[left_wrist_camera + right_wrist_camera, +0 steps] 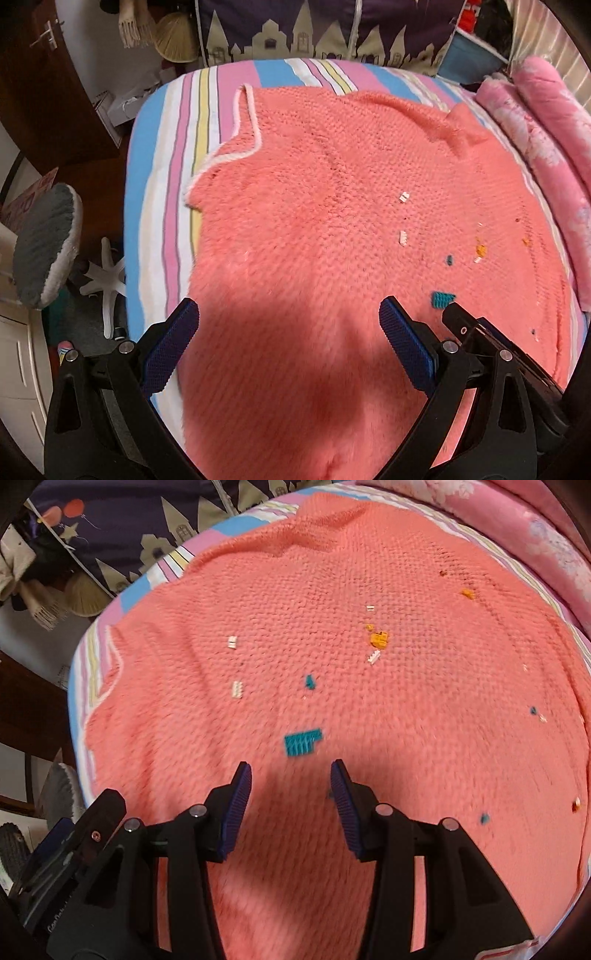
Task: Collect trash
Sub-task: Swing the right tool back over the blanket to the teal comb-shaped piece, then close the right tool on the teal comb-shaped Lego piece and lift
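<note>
Small toy brick pieces lie scattered on a coral fleece blanket [369, 738]. A teal flat piece [302, 743] sits just ahead of my right gripper [291, 771], which is open and holds nothing. Farther off are an orange piece [379, 638], a small teal piece [309, 682] and white bits [232, 642] [236, 689]. In the left wrist view my left gripper [288, 312] is open above bare blanket [314, 221]; the teal flat piece [442, 299] lies to its right, partly behind the right gripper's body [491, 343]. White bits [404, 197] [402, 237] lie farther ahead.
The blanket covers a striped bed sheet [166, 166]. Rolled pink bedding [546, 122] runs along the right side. A grey-cushioned chair [48, 243] and dark wooden furniture [37, 92] stand left of the bed. Patterned dark fabric [314, 26] hangs beyond the far edge.
</note>
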Demonstrator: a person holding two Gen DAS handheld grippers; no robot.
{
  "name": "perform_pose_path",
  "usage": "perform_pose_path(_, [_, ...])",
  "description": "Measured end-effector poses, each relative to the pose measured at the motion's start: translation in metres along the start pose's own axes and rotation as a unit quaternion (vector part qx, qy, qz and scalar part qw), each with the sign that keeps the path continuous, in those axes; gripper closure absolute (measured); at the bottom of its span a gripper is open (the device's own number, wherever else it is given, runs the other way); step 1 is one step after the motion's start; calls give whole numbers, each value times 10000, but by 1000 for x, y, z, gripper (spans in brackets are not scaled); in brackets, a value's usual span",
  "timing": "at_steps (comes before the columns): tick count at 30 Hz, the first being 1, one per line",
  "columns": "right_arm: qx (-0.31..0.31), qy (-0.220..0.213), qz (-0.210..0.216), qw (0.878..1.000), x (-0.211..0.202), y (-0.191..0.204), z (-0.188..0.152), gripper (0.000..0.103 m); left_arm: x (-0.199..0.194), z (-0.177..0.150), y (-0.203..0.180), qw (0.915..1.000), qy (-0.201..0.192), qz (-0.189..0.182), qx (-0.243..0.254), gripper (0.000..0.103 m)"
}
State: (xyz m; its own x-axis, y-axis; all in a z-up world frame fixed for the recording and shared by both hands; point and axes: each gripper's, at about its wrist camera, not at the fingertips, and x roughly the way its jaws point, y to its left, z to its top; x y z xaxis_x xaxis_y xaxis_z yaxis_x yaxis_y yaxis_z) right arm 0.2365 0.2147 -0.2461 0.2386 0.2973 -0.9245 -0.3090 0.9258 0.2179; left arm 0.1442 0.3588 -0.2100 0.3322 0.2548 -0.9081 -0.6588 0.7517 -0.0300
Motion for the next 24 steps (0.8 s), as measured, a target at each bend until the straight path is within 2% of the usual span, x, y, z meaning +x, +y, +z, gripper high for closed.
perform_pose_path(7, [-116, 185, -80, 9997, 29, -2, 16, 60, 26, 5, -3, 9997, 218, 28, -145, 8])
perform_pose_path(9, [-192, 234, -65, 9995, 34, 0, 16, 69, 32, 5, -3, 9993, 316, 39, -188, 8])
perform_pose_path(12, [-275, 306, -107, 9991, 40, 2, 15, 75, 38, 3, -4, 9989, 427, 59, -185, 7])
perform_pose_path(18, [-259, 267, -105, 9993, 35, 1, 13, 76, 36, 2, -4, 9990, 409, 17, -185, 8])
perform_pose_path(24, [-281, 101, -56, 9995, 9, 8, 9, 76, 14, 2, 2, 9993, 249, -96, -260, 7])
